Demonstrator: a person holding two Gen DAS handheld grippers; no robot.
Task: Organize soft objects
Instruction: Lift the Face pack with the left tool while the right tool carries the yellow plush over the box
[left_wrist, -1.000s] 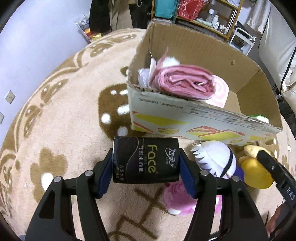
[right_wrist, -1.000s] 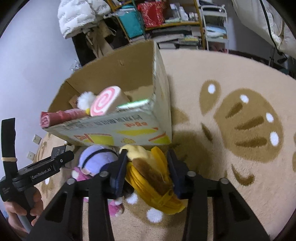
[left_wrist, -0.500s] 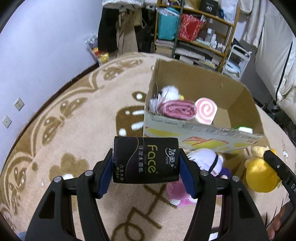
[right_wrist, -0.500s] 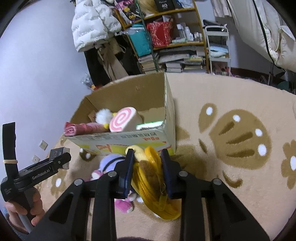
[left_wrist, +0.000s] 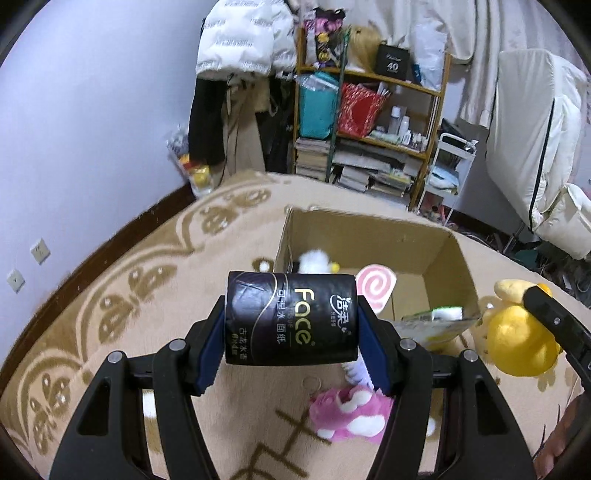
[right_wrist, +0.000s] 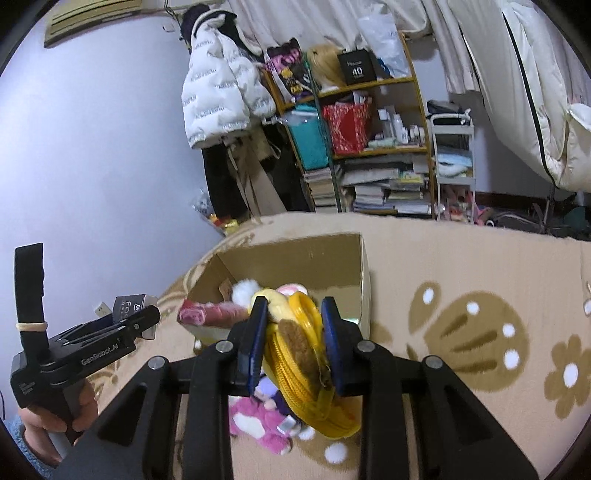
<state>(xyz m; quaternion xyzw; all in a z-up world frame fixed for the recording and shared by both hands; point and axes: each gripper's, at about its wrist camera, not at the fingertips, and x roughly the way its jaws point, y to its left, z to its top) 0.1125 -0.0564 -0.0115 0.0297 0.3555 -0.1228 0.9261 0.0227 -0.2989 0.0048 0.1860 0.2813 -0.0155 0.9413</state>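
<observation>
Black tissue pack (left_wrist: 291, 318) reads "Face", clamped in left tool (left_wrist: 291, 343)

Left gripper (left_wrist: 291, 334) and right gripper (right_wrist: 293, 341) each clamp something, both pointing slantwise down

Cardboard box (left_wrist: 424, 251) on the rug (left_wrist: 147, 295), before the bookshelf (left_wrist: 369, 122); rolled towel (right_wrist: 218, 314) inside; pink plush (left_wrist: 347, 413) in front, on the rug.
</observation>
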